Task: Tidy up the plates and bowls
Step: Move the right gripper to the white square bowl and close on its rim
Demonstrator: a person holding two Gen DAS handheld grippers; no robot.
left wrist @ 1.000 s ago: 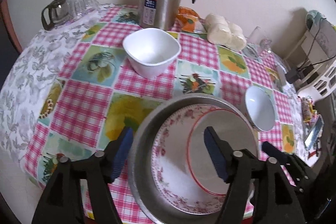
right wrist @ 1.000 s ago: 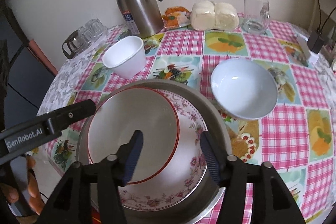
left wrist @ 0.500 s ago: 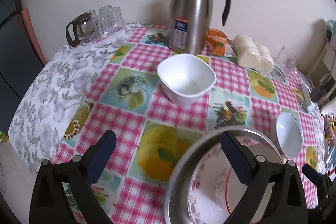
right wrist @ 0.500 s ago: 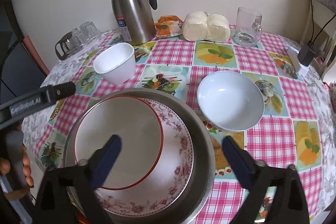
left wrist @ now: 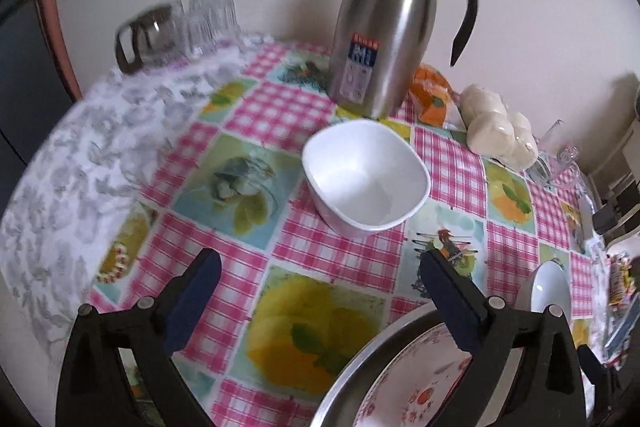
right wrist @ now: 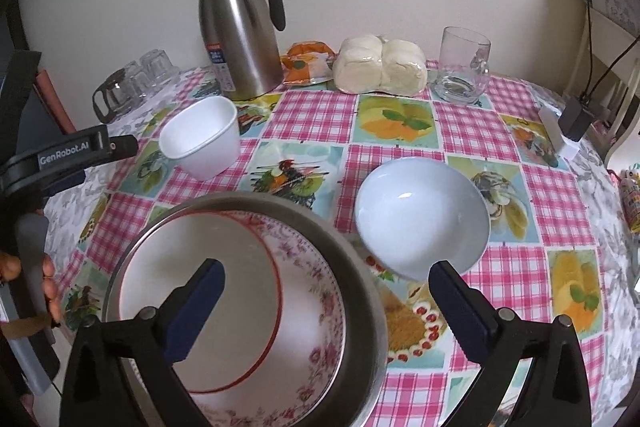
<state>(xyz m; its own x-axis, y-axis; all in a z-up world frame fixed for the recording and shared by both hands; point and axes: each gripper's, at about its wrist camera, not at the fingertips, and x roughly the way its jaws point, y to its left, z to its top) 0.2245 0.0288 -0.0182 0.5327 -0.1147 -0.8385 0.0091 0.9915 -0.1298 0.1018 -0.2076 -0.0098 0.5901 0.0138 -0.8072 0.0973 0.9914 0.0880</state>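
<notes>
The right gripper [right wrist: 326, 303] is hovering with its jaws spread wide and nothing between them, above a metal basin [right wrist: 360, 267] that is holding a floral plate [right wrist: 316, 307] with a red-rimmed plate [right wrist: 200, 267] on top. A round white bowl [right wrist: 422, 215] is sitting just beside the basin on the checked tablecloth [right wrist: 520, 219]. The left gripper [left wrist: 320, 295] is likewise gaping wide and empty, pointing toward a square white bowl [left wrist: 366, 175] standing in front of a steel thermos jug [left wrist: 384, 27].
</notes>
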